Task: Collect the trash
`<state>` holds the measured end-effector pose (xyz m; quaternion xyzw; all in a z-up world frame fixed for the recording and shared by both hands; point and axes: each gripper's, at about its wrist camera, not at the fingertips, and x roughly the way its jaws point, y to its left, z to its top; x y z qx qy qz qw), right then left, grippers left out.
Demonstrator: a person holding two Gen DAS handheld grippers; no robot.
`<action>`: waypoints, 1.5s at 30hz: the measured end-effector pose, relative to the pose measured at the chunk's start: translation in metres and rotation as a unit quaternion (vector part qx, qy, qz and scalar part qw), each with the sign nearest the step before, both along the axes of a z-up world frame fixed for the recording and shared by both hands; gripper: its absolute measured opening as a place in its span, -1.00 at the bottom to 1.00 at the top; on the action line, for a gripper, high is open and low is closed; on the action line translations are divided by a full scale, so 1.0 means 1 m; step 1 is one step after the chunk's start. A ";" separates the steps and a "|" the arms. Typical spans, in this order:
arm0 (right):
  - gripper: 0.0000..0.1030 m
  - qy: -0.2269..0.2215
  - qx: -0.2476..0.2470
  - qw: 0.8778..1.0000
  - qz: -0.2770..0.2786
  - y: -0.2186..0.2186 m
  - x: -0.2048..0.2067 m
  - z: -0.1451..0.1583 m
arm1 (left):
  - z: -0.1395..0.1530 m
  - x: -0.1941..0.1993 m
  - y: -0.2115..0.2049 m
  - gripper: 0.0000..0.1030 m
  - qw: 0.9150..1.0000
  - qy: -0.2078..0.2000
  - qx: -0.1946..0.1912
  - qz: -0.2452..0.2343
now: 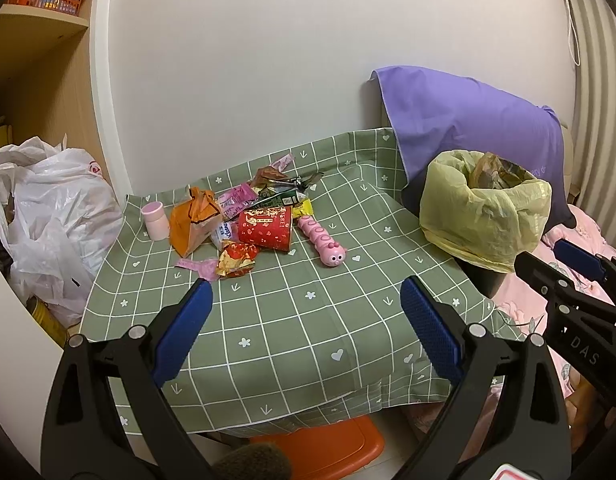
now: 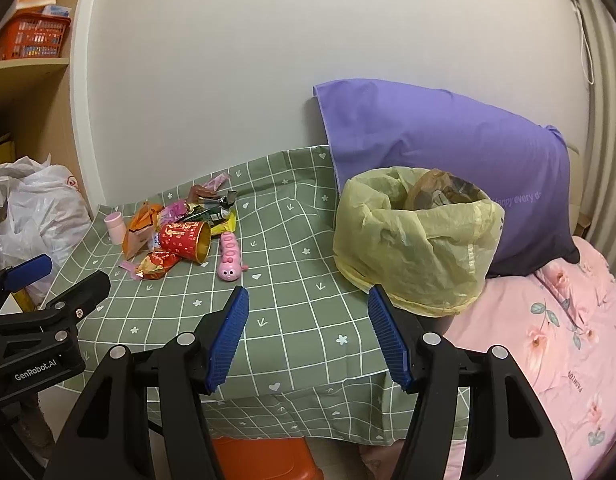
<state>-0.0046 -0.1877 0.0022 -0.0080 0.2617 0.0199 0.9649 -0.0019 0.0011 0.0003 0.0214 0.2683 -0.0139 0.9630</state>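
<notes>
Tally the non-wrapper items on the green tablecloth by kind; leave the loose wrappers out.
Red paper cup: 1
Pink caterpillar toy: 1
Pink bottle: 1
Bin with yellow liner: 1
Total: 4

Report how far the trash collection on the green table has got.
Done: the yellow-lined bin already holds some wrappers. In hand: nothing; the left hand-held gripper and right hand-held gripper are both open and empty, short of the pile. Left: the wrapper pile and the tipped red cup on the table.
</notes>
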 end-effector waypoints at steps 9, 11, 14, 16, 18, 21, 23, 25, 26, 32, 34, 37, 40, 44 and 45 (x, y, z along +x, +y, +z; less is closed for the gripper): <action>0.13 0.001 0.003 1.000 0.000 -0.001 0.000 -0.002 | -0.001 0.001 0.002 0.76 1.000 0.001 -0.001 0.001; 0.13 0.003 0.006 1.000 0.000 -0.003 0.001 -0.002 | -0.001 0.001 0.001 0.76 1.000 0.001 -0.001 0.001; 0.13 0.004 0.009 1.000 -0.002 -0.005 0.001 -0.003 | -0.001 0.001 0.002 0.76 1.000 0.001 -0.002 0.001; 0.13 0.005 0.010 1.000 -0.002 -0.006 0.001 -0.003 | -0.001 0.001 0.002 0.76 1.000 0.001 -0.002 0.000; 0.13 0.004 0.010 1.000 -0.002 -0.006 0.002 -0.003 | -0.001 0.002 0.002 0.76 1.000 0.001 -0.002 0.001; 0.13 0.004 0.010 1.000 -0.002 -0.007 0.003 -0.003 | -0.001 0.001 0.002 0.76 1.000 0.001 -0.002 0.000; 0.13 0.004 0.009 1.000 -0.003 -0.007 0.003 -0.004 | -0.001 0.001 0.002 0.76 1.000 0.002 -0.003 0.000; 0.13 0.003 0.010 1.000 -0.002 -0.008 0.002 -0.004 | -0.001 0.001 0.002 0.76 1.000 0.002 -0.003 0.000; 0.13 0.003 0.010 1.000 -0.002 -0.008 0.002 -0.004 | -0.001 0.001 0.002 0.76 1.000 0.001 -0.002 0.000; 0.13 0.002 0.011 1.000 -0.003 -0.011 0.003 -0.004 | -0.002 0.000 -0.002 0.76 1.000 -0.001 -0.002 -0.002; 0.13 0.001 0.011 1.000 -0.004 -0.012 0.003 -0.003 | -0.002 0.000 -0.002 0.76 1.000 -0.001 -0.002 -0.002; 0.13 0.001 0.012 1.000 -0.004 -0.013 0.004 -0.004 | -0.001 0.003 -0.004 0.76 1.000 -0.001 -0.002 -0.003; 0.13 0.001 0.013 1.000 -0.004 -0.013 0.004 -0.004 | -0.001 0.003 -0.004 0.76 1.000 -0.001 -0.002 -0.003; 0.13 0.001 0.013 1.000 -0.004 -0.013 0.004 -0.004 | -0.001 0.003 -0.003 0.76 1.000 -0.001 -0.002 -0.002; 0.13 0.001 0.013 1.000 -0.004 -0.014 0.004 -0.004 | -0.001 0.003 -0.003 0.76 1.000 0.000 -0.002 -0.002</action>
